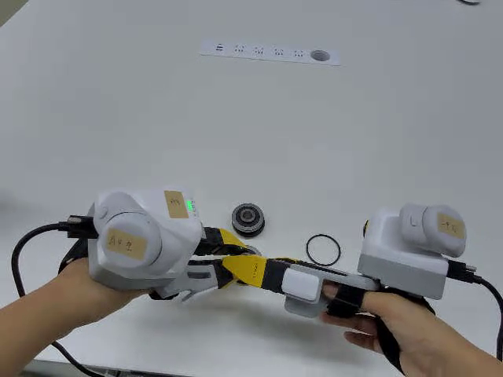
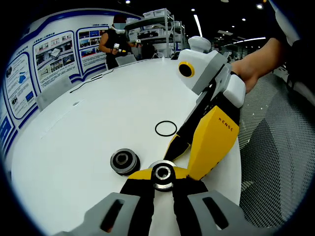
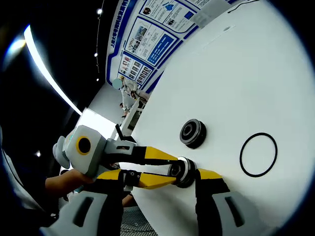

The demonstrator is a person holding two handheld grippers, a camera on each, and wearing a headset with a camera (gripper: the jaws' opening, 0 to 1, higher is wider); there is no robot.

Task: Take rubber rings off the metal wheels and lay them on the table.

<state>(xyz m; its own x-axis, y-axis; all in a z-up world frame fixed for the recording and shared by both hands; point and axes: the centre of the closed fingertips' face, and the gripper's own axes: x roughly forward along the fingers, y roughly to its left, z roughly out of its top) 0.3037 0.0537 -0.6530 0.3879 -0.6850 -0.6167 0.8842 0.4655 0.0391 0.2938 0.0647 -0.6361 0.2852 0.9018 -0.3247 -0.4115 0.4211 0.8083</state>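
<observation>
The left tongs [image 2: 163, 173] are clamped on a metal wheel [image 3: 183, 172] just above the near edge of the white bench [image 1: 157, 118], and the right tongs [image 2: 171, 156] meet that wheel's rim from the right; whether they pinch anything I cannot tell. A second wheel [image 1: 247, 218] stands just beyond, and one rubber ring [image 1: 323, 250] lies flat to its right
</observation>
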